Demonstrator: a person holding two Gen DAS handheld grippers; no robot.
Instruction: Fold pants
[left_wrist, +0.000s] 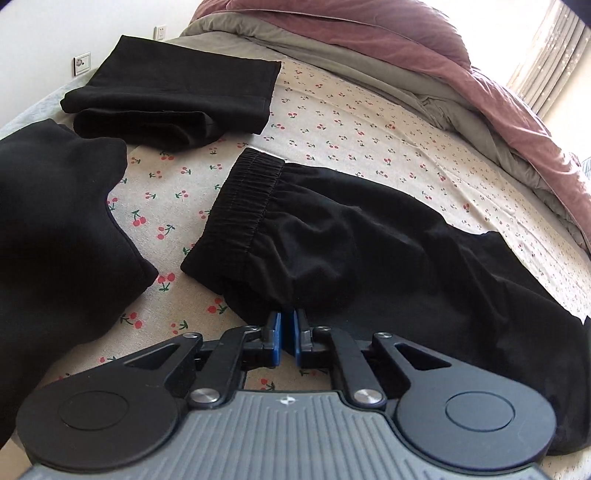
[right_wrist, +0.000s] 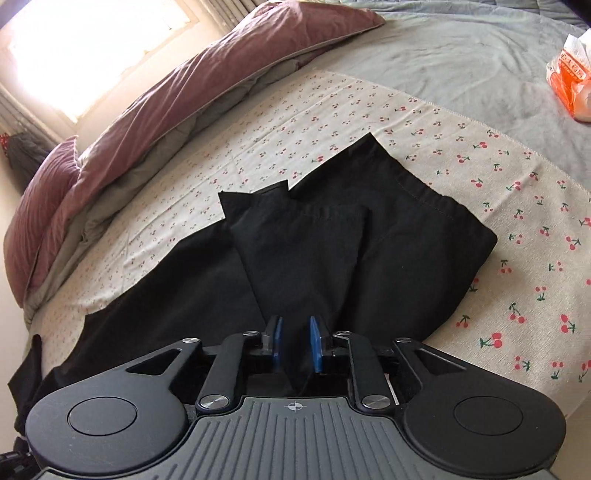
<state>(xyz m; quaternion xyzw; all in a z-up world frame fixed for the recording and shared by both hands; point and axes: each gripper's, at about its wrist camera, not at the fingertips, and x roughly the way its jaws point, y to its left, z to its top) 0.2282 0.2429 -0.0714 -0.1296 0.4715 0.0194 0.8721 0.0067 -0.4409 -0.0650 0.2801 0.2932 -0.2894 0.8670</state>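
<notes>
Now black pants (left_wrist: 369, 240) on cherry-print sheet (left_wrist: 332, 122), just beyond left gripper (left_wrist: 287, 325)

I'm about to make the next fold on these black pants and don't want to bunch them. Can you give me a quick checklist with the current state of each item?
1. Left tool free of cloth: ok, narrow gap, nothing pinched.
2. Right tool free of cloth: ok, jaws apart over the fabric.
3. Black pants lying flat: not ok, wrinkled below the elastic waistband.
4. Leg hems aligned: not ok, one corner is turned over.
5. Folded black garment clear of the work area: ok.
6. Cherry-print sheet smooth: ok.
</notes>
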